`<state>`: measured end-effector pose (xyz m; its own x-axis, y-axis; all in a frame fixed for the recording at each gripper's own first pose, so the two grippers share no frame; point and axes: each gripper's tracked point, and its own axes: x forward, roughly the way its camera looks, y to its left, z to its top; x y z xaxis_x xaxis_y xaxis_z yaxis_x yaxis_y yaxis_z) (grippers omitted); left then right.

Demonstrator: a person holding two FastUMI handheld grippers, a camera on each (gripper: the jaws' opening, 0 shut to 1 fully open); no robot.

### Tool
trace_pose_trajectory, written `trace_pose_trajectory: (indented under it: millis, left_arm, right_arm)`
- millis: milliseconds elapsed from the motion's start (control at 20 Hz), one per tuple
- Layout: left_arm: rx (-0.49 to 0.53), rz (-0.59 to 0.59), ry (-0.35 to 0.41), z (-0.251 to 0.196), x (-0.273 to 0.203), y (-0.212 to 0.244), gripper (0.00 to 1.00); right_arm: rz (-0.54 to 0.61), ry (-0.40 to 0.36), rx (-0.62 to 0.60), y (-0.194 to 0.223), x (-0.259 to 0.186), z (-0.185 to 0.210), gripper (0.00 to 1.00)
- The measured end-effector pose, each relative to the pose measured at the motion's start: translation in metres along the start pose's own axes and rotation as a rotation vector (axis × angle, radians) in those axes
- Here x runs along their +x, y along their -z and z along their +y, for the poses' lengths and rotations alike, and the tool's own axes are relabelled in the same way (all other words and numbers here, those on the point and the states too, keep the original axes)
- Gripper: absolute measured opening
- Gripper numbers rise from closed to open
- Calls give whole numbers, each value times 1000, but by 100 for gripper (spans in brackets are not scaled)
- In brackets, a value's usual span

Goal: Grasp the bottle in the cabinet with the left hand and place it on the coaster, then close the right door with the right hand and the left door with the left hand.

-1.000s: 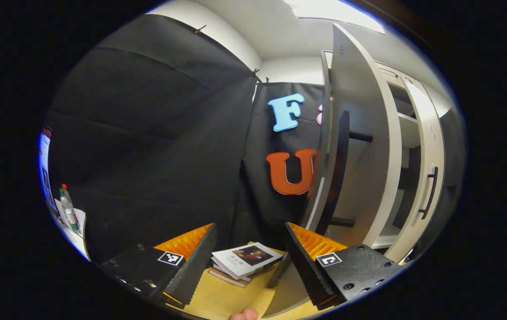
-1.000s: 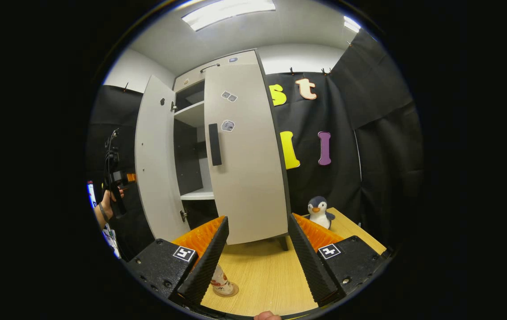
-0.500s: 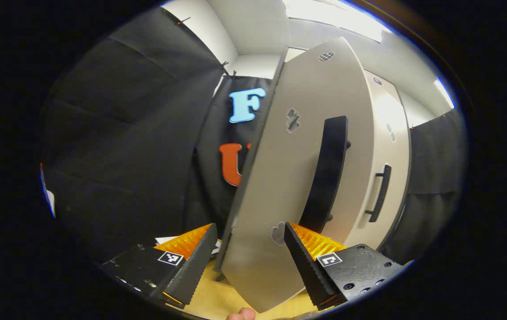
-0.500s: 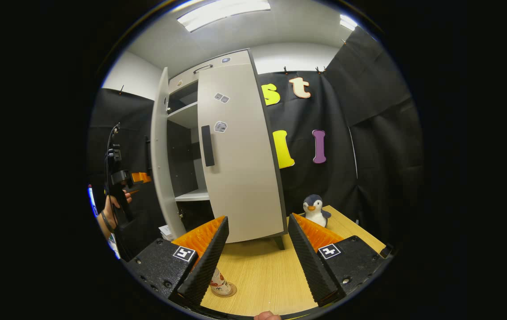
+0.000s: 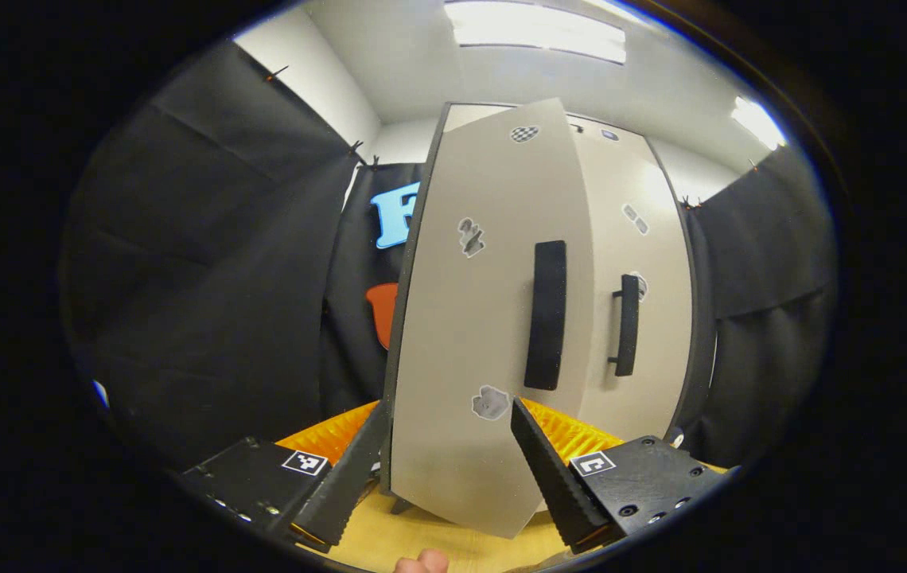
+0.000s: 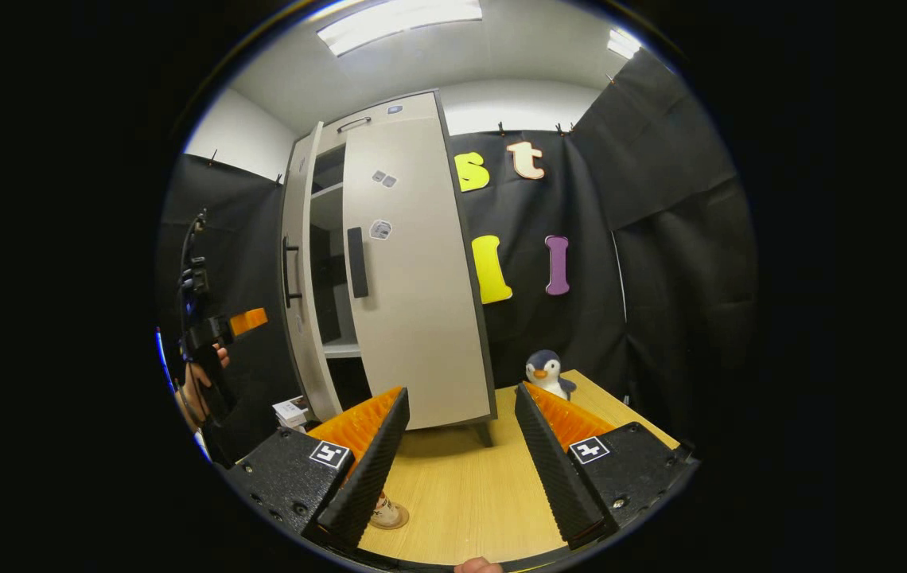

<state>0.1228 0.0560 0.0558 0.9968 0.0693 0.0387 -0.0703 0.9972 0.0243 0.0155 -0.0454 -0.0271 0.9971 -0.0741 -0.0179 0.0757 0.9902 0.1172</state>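
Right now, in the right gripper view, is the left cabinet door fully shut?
No: the left door stands ajar, with shelves showing in the gap beside the right door.

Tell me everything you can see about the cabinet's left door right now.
The left door is a tall, pale grey flat panel with a dark edge, likely laminated board. A long black bar handle runs upright near its free edge, and a few small stickers sit on its face. In the right gripper view it stands ajar, with a gap showing the shelves inside. The left gripper is open in front of its lower part; whether it touches the door is unclear.
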Motion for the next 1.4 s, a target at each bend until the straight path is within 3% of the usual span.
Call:
trace_pose_trajectory:
  millis: [100,150,200,250,350,400,500,550,600,700,750,800,900,950,1050,1100,1250,1300,1350,1400]
  left_arm:
    - [2,1,16,-8,-19,-3,95]
    - [-8,5,20,-12,-28,-4,99]
    - [-21,3,18,-15,-37,-5,95]
    - [-35,-2,13,-16,-45,-6,99]
    - [-76,2,39,-23,-61,-4,99]
    - [-88,15,46,-27,-67,0,95]
    - [-95,31,39,-27,-82,6,99]
    - [-89,28,30,-27,-88,8,95]
    - [-79,23,19,-23,-91,11,99]
    - [-70,40,2,-22,-99,24,95]
    - [-63,52,8,-26,-101,31,99]
    - [-52,64,7,-28,-105,33,95]
    - [-24,69,7,-31,-110,39,99]
    - [-15,61,14,-36,-112,40,95]
    - [-3,58,42,-49,-117,43,90]
    - [3,53,53,-54,-117,43,99]
    - [-2,49,94,-72,-122,43,99]
    - [-14,58,111,-79,-124,45,95]
    - [-31,63,132,-87,-125,47,99]
    - [-49,63,155,-95,-126,45,95]
  right_arm:
    - [-6,-17,1,-4,0,2,83]
    - [-5,-27,0,-7,2,3,83]
    - [-1,-42,-1,-9,3,6,82]
    - [0,-56,-3,-11,4,8,82]
    - [-12,-86,-7,-20,6,15,83]
    - [-22,-101,-10,-25,6,18,83]
    - [-33,-142,1,-30,3,26,82]
    - [-39,-157,7,-33,1,30,82]
    - [-44,-159,7,-36,0,30,82]
    - [-39,-166,-3,-37,-5,32,82]
    - [-36,-168,-12,-37,-6,33,82]
    - [-36,-169,-19,-36,-7,33,82]
    - [-21,-167,-28,-32,-10,34,82]
    - [-18,-165,-29,-30,-11,34,82]
    - [-7,-164,-27,-25,-10,37,82]
    - [4,-167,-23,-22,-10,37,82]
    - [19,-179,-6,-18,-8,41,82]
    - [21,-175,-6,-17,-8,40,82]
    - [20,-165,-7,-17,-8,37,82]
    - [23,-153,-13,-16,-7,34,82]
